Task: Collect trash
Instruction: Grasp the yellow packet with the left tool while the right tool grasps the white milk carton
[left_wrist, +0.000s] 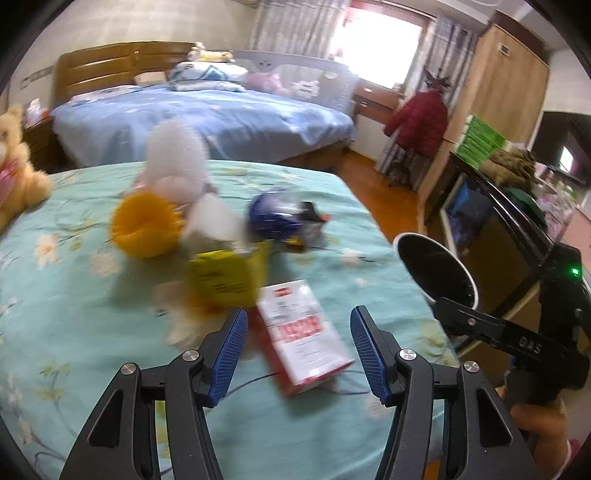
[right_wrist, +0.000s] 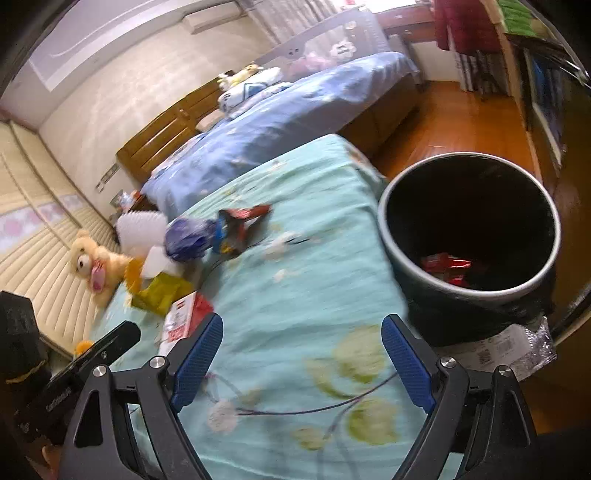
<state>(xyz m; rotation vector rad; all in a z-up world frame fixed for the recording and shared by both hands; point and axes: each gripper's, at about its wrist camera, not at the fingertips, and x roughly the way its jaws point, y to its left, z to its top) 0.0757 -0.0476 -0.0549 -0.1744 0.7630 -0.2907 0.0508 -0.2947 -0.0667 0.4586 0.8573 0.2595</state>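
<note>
Red-and-white carton (left_wrist: 304, 334) flat on the turquoise bedspread (left_wrist: 74, 295), just ahead of the left gripper (left_wrist: 299, 347), long axis running away from the blue pads and slanting leftward. Left jaws apart, nothing clamped; right gripper (right_wrist: 303, 363) likewise spread wide and empty. Seen only from the right wrist: interior of the black bin (right_wrist: 469, 221), beside the bed, holding red wrappers (right_wrist: 447, 267). Seen only from the left: yellow bristled ball (left_wrist: 146, 225).

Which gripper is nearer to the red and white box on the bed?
Left. The left gripper hangs open right over the red and white box; the right gripper is off to its side, apart.
</note>
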